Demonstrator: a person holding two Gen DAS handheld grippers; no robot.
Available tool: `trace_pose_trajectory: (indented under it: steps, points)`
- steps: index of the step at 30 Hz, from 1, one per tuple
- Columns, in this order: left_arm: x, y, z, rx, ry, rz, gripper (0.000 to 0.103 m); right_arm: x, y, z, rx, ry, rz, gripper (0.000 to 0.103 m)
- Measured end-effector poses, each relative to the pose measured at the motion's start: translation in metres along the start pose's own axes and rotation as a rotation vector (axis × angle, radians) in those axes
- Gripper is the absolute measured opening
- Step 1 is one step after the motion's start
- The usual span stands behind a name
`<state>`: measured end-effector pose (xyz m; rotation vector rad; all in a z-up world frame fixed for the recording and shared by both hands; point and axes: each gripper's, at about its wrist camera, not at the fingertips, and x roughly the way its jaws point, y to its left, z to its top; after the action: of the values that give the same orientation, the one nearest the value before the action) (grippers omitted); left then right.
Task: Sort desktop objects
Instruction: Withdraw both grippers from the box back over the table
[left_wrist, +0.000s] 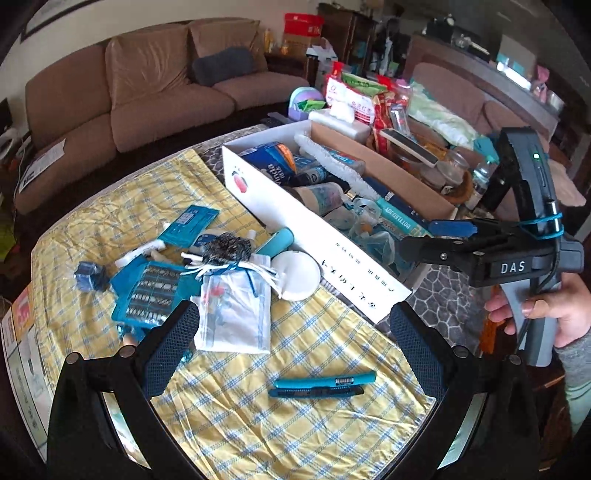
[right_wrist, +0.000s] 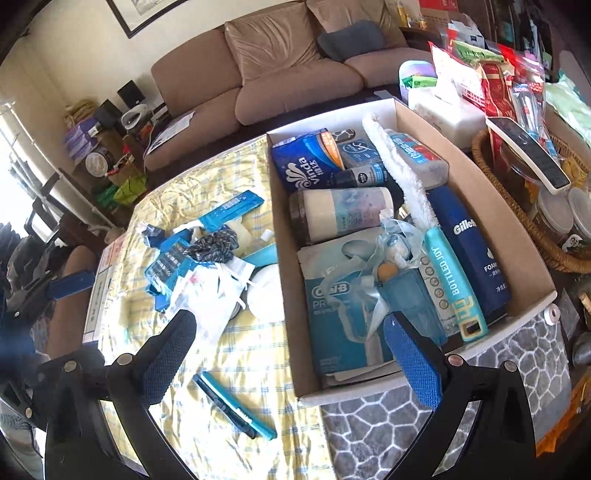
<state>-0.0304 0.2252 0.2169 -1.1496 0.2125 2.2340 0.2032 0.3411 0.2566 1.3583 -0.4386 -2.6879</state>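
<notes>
In the left wrist view my left gripper (left_wrist: 295, 347) hangs open and empty above the yellow checked cloth (left_wrist: 332, 424). Beyond its fingers lies a pile: a teal bit set (left_wrist: 147, 295), a white drawstring pouch (left_wrist: 236, 310), a white round pad (left_wrist: 297, 275) and a small blue box (left_wrist: 88, 277). A teal pen with a black cutter (left_wrist: 321, 382) lies apart, near the front. My right gripper (right_wrist: 291, 354) is open and empty over the near end of the long cardboard box (right_wrist: 498, 221), which is packed with blue toiletries. It also appears as the right gripper (left_wrist: 436, 238), held by a hand (left_wrist: 554, 314).
The box's white side wall (left_wrist: 332, 251) borders the cloth. A grey stone-pattern mat (right_wrist: 443, 424) lies under the box. A wicker basket (right_wrist: 554, 258), a tissue box (right_wrist: 443, 110) and snack bags (left_wrist: 369, 96) crowd the far right. A brown sofa (left_wrist: 147, 81) stands behind.
</notes>
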Motion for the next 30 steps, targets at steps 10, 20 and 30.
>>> trace_pose_trajectory:
  steps: [10, 20, 30]
  points:
    - [-0.027, 0.083, -0.107, -0.239, -0.022, 0.092, 0.103, 0.017, 0.077, -0.053, -0.143, -0.039, 0.014, 0.103]
    - [0.017, 0.124, -0.194, -0.426, 0.012, 0.194, 0.103, 0.099, 0.104, -0.113, -0.228, -0.003, -0.028, 0.103]
    - [0.055, 0.13, -0.206, -0.465, 0.042, 0.265, 0.103, 0.145, 0.109, -0.122, -0.31, 0.007, -0.101, 0.103]
